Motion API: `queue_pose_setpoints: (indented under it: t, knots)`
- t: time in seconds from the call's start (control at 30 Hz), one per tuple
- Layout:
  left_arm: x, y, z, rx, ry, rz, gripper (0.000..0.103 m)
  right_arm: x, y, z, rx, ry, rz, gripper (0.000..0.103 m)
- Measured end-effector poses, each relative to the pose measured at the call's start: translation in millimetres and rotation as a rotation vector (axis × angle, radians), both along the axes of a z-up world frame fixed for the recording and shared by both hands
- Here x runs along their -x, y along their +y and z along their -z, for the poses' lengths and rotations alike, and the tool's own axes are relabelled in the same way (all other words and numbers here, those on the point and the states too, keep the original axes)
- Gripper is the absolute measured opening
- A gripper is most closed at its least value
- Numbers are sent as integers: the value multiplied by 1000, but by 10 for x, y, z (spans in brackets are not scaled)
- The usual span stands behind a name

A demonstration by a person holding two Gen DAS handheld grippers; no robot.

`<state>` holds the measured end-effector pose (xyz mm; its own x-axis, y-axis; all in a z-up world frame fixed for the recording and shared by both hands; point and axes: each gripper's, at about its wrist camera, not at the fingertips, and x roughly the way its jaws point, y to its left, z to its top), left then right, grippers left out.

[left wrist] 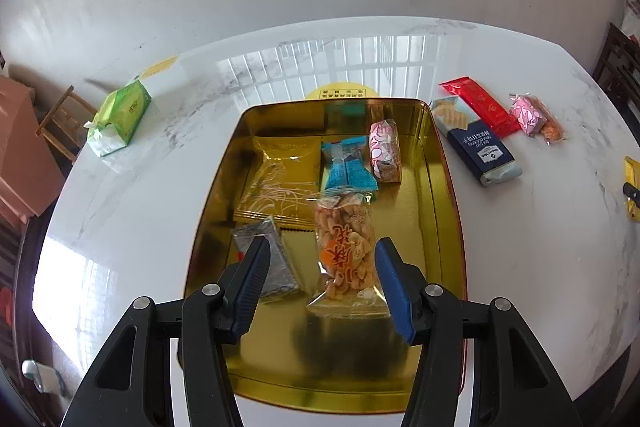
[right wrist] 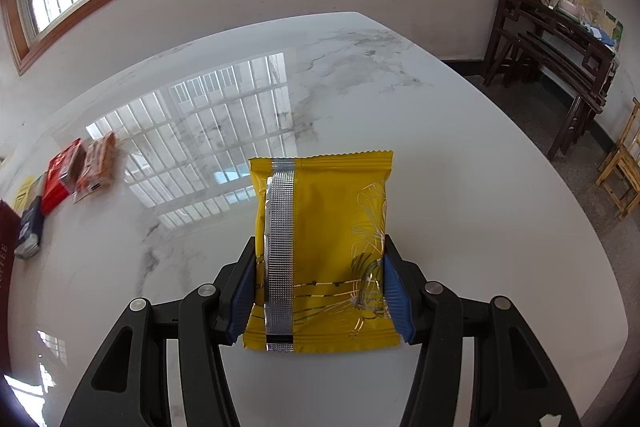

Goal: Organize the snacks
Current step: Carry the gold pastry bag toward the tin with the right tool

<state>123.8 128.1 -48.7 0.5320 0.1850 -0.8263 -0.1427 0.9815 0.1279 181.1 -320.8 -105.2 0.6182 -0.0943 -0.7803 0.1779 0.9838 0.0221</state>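
Above the gold tin (left wrist: 436, 187), the left gripper (left wrist: 322, 259) fingers are released over a clear snack bag (left wrist: 346, 251) lying inside; the right gripper (right wrist: 318, 267) fingers grasp a yellow packet (right wrist: 332, 227) above the desk (right wrist: 460, 167).

right tool (right wrist: 318, 287): pads clamped on both side edges of yellow snack packet (right wrist: 324, 247), silver seam facing up | packet: above white marble counter (right wrist: 460, 187) | far left of packet: red packet (right wrist: 60, 179), clear cracker packet (right wrist: 96, 167), dark blue packet (right wrist: 30, 227) on counter | right of packet: dark wooden side table (right wrist: 560, 47) by wall
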Motion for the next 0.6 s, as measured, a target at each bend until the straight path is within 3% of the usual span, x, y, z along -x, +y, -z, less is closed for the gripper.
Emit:
queue_pose_setpoints:
  t: [0.6]
  knots:
    - [350, 527, -87, 8, -55, -83, 56, 454, 506, -33, -77, -15, -70, 52]
